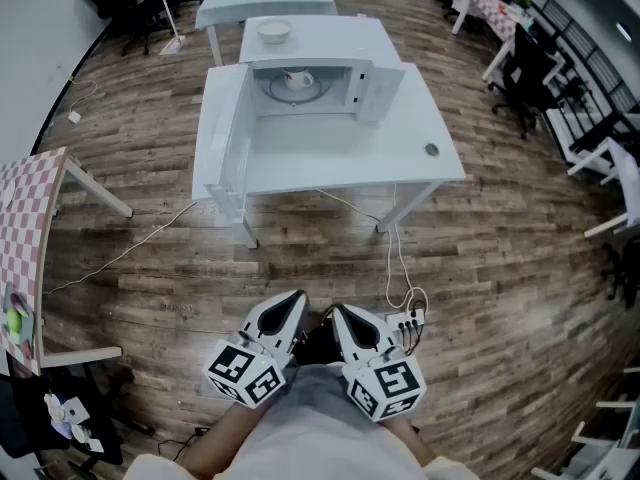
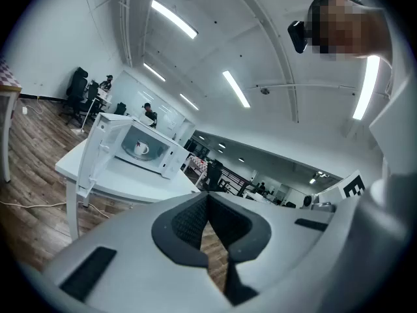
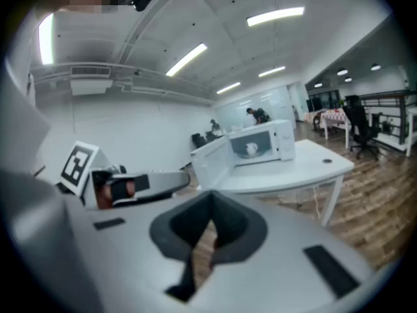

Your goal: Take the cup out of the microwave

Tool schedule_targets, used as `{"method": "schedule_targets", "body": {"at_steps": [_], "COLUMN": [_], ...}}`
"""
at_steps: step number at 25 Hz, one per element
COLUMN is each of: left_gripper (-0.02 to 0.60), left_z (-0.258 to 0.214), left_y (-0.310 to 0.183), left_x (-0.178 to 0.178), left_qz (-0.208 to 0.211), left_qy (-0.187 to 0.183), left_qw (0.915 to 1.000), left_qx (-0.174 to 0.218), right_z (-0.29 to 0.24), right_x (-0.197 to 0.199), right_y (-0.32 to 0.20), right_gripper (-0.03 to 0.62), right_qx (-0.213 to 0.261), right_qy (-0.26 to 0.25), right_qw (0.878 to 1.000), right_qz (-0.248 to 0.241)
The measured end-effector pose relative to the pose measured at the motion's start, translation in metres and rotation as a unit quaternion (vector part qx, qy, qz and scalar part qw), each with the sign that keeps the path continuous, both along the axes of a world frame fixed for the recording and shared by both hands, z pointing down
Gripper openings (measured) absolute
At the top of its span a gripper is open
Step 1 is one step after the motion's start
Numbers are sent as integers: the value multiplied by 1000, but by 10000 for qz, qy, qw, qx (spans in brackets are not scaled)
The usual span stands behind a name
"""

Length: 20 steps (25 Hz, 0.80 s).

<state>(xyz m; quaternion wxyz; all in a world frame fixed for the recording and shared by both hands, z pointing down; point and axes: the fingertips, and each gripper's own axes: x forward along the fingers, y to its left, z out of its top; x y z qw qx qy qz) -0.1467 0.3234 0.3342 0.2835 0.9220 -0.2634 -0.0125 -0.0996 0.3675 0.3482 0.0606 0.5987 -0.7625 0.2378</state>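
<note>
White and small, the handled ceramic cup (image 1: pixel 296 79) sits on the round glass turntable (image 1: pixel 273 90) inside the white microwave oven (image 1: pixel 384 90). The oven's door (image 1: pixel 226 118) is swung wide open to the left. It stands at the back of a white rectangular table (image 1: pixel 330 153), and a shallow white bowl (image 1: pixel 273 31) rests on its top. You are well back from that table, on the brown wooden plank floor (image 1: pixel 150 268). Your left gripper (image 1: pixel 297 298) and right gripper (image 1: pixel 338 311) are side by side low in the head view, close to your body, with their tips angled toward each other. Each has its jaws pressed together with nothing between them. A white power strip (image 1: pixel 408 318) lies on the floor just right of the right gripper.
</note>
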Motion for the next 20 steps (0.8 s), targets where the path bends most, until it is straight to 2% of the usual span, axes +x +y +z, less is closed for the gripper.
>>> {"method": "schedule_targets", "body": {"at_steps": [12,20], "left_gripper": [9,9], "left_z": [-7,-7], "left_y": [-12,-32], "left_x": [-1,7], "left_qz": [-34,-82], "left_qy": [71,-29], "left_qw": [10000,9999], "left_qx": [52,97], "right_z": [-3,-8], "right_x": [3,18], "right_y": [-13,-37], "right_gripper": [21,23], "right_qx": [90,249], "right_qy": [25,-416], "right_qw": [9999,9988], "right_qz": [41,92]}}
